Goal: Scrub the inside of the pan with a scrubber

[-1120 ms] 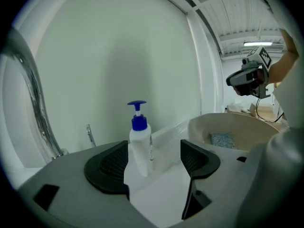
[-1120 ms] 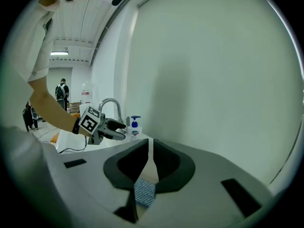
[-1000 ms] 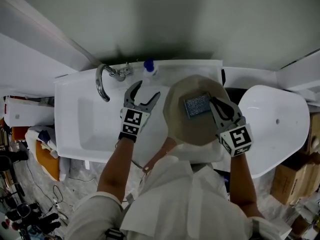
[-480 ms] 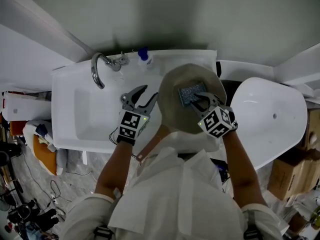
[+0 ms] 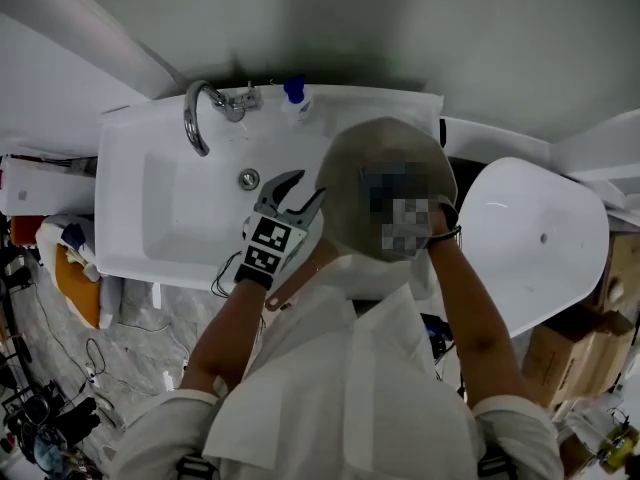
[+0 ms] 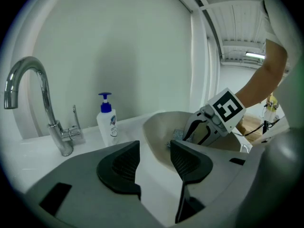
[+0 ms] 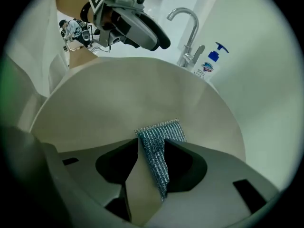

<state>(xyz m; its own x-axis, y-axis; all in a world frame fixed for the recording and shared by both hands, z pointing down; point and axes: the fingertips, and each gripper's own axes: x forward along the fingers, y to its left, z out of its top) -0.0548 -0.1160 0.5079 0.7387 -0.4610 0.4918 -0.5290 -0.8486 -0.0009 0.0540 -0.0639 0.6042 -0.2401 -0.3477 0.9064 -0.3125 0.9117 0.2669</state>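
Note:
A beige pan (image 5: 345,173) sits on the counter to the right of the sink. My right gripper (image 7: 152,144) reaches into the pan (image 7: 128,94), its jaws opening. The blue-grey scrubber (image 7: 156,141) stands on edge between them against the pan's floor. In the head view a mosaic patch hides this gripper. The left gripper view shows the right gripper (image 6: 190,136) over the scrubber (image 6: 177,135) inside the pan (image 6: 159,134). My left gripper (image 5: 305,190) hovers beside the pan's left rim. Its jaws (image 6: 154,151) are opening slightly, with nothing between them.
A chrome faucet (image 5: 200,118) and a soap pump bottle (image 5: 295,98) stand at the back of the white sink (image 5: 130,218), which has a drain (image 5: 248,179). A white curved fixture (image 5: 530,238) lies right of the pan. Clutter covers the floor at both sides.
My right gripper has gone deeper into the pan and loosened on the scrubber, which now stands on edge. My left gripper's jaws have narrowed and it stays by the pan's left rim.

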